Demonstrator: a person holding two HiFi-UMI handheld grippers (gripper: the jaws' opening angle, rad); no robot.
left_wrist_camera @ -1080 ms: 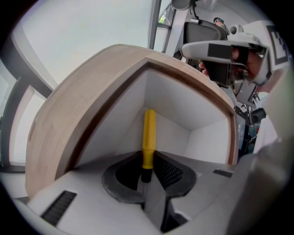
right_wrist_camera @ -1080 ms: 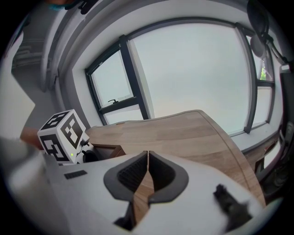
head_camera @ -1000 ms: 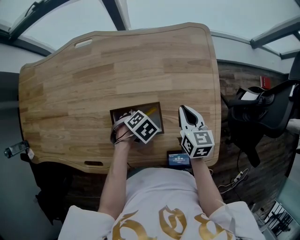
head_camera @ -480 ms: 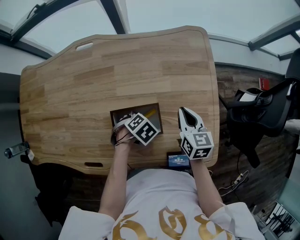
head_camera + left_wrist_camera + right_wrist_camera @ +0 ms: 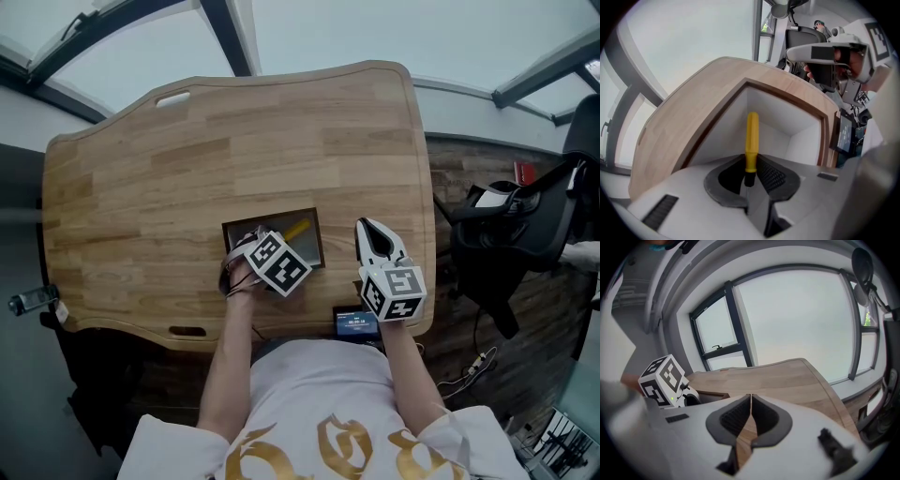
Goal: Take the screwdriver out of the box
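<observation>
A box (image 5: 321, 246) is sunk into the wooden table (image 5: 234, 141), near its front edge. My left gripper (image 5: 272, 261) points straight down into the box. In the left gripper view the box's white walls (image 5: 776, 112) surround a yellow-handled screwdriver (image 5: 752, 136). My left gripper (image 5: 751, 171) is shut on the lower end of its handle, by the black collar. A bit of the yellow handle (image 5: 298, 228) shows past the marker cube in the head view. My right gripper (image 5: 367, 228) hovers over the table just right of the box, and its jaws (image 5: 751, 401) are shut on nothing.
A small black device with a lit screen (image 5: 357, 322) lies at the table's near edge between my arms. An office chair (image 5: 516, 225) stands off the table's right side. The table has slot cut-outs at the far left (image 5: 174, 97) and near left (image 5: 187, 330).
</observation>
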